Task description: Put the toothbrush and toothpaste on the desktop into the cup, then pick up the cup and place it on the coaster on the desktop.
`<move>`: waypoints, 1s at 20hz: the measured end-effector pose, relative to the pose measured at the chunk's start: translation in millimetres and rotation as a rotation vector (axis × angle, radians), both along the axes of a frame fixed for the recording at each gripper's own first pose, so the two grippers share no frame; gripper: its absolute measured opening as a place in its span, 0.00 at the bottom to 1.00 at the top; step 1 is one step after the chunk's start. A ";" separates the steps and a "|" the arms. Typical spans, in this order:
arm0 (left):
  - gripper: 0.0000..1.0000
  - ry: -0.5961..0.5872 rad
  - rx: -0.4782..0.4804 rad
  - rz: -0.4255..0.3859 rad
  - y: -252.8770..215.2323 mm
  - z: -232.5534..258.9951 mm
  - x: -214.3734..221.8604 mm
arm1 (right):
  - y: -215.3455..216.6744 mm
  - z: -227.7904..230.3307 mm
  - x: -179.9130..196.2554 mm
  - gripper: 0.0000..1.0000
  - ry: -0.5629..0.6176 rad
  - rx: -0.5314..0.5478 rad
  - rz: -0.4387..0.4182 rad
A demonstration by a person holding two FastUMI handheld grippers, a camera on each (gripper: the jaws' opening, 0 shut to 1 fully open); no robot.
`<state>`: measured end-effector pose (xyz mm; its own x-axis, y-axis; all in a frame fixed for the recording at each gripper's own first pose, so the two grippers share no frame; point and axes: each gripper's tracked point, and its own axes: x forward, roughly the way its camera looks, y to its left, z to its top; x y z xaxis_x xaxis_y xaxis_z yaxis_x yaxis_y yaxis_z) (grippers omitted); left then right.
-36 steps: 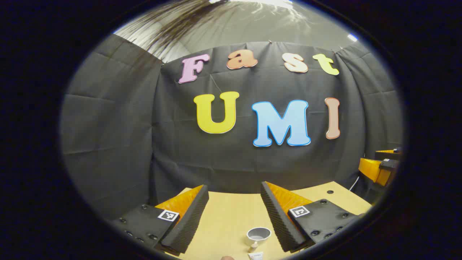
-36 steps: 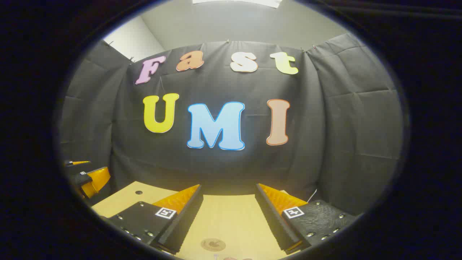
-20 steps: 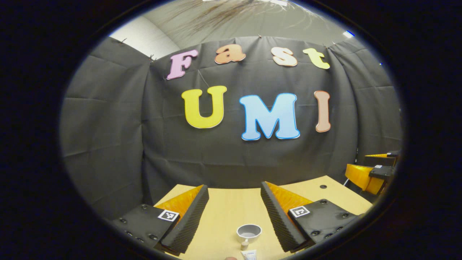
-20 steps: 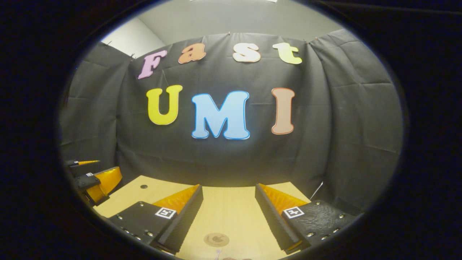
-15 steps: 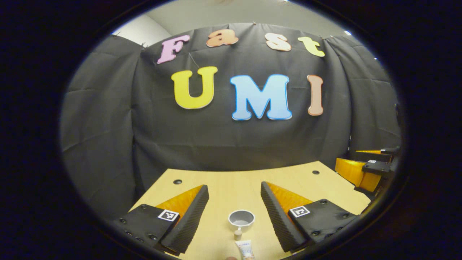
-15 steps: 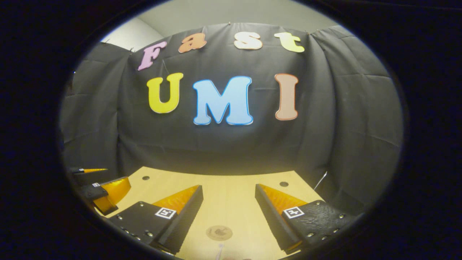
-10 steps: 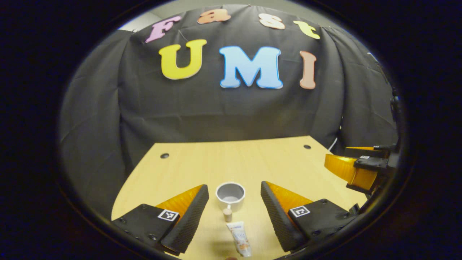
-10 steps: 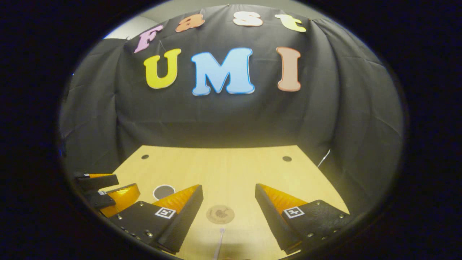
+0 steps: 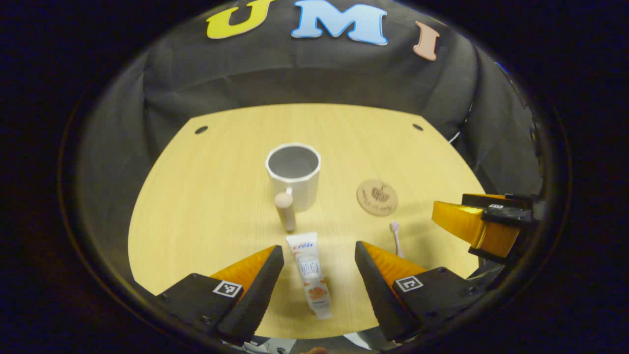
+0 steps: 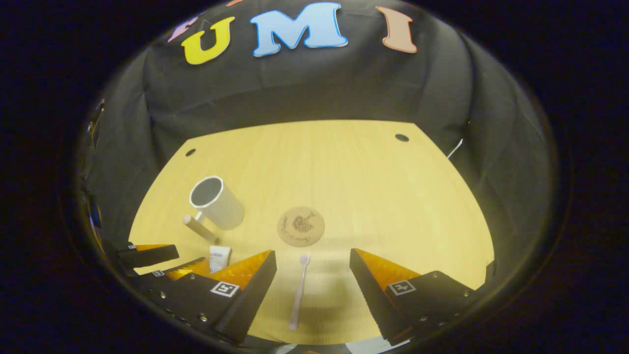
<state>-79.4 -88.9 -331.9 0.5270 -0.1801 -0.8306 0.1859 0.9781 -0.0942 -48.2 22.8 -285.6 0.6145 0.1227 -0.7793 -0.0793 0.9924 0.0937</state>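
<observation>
Both grippers hang wide apart, left gripper [image 9: 319, 255] over the toothpaste [image 9: 311, 275] near the cup [image 9: 293, 174], right gripper [image 10: 313, 260] over the toothbrush [image 10: 299, 291]

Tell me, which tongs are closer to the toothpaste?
Left. The left tongs straddle the toothpaste; the right tongs straddle the toothbrush instead, off to its side.

White cup [image 9: 293, 173] upright, toothpaste [image 9: 311, 274] flat, toothbrush [image 10: 299, 290] flat, round coaster [image 10: 300, 225] bare
</observation>
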 end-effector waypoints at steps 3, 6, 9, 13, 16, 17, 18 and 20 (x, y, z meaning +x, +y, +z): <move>1.00 0.107 0.016 0.030 3.5 -26.6 -15.8 | -1.4 -39.3 -19.4 0.95 0.163 -0.032 0.012; 0.98 0.180 0.069 0.034 15.7 -55.1 -26.5 | 7.9 -64.4 -35.3 0.95 0.275 -0.003 0.027; 1.00 0.218 0.071 0.039 16.3 -69.0 -30.5 | 11.3 -74.7 -38.9 0.95 0.315 -0.008 0.036; 1.00 0.264 0.098 0.048 21.3 -79.8 -32.4 | 11.2 -88.6 -42.7 0.95 0.365 -0.032 0.043; 0.99 0.316 0.110 0.068 23.4 -89.3 -36.2 | 10.3 -98.6 -44.8 0.95 0.391 -0.053 0.047; 1.00 0.340 0.111 0.072 24.6 -91.7 -39.6 | 10.1 -102.7 -46.2 0.95 0.408 -0.063 0.048; 1.00 0.338 0.108 0.084 23.6 -90.1 -38.0 | 6.6 -103.2 -44.6 0.95 0.408 -0.082 0.046; 1.00 0.341 0.110 0.079 23.3 -91.3 -37.6 | 8.9 -103.3 -44.1 0.93 0.412 -0.083 0.044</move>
<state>-117.0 -65.5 -423.2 0.2248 -0.0497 -0.9731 0.0858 0.9958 -0.0311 -92.3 31.8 -388.9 0.2448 0.0680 -0.9672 -0.0946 0.9944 0.0460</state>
